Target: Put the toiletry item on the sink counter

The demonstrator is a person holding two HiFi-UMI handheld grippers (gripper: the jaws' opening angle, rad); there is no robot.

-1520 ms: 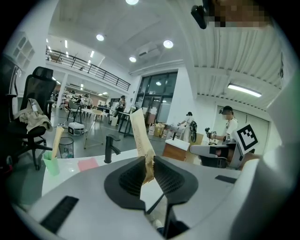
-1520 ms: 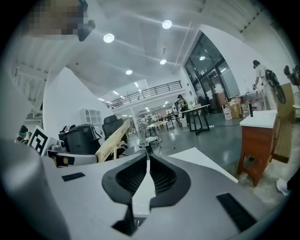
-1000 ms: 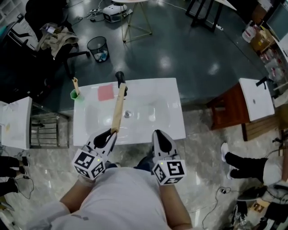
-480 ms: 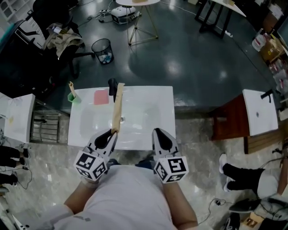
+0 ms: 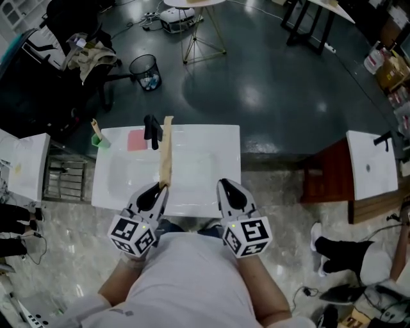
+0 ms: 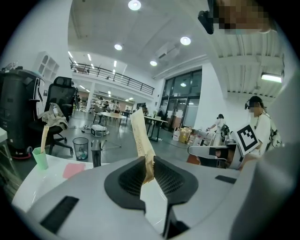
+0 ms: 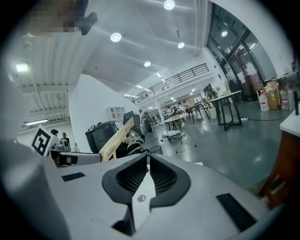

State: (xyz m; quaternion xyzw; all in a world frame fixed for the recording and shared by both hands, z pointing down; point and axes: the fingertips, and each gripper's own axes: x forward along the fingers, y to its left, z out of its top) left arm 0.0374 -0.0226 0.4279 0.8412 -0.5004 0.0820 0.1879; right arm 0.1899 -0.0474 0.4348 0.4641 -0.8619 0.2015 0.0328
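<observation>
Now, left tongs clamp the long tan toiletry packet over the sink surface; right tongs clenched, empty.

Dark glossy floor far, pale marble tiles near. 1 wastebasket and 1 draped office chair stand far left, a wooden table right. Round ceiling lights glow above tall windows.

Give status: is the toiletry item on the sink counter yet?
Done: the left gripper is shut on the long tan packet. In hand: the packet is held up over the white sink counter, not resting on it. Left: lower it onto the counter and release. Right gripper is shut and empty.
</observation>
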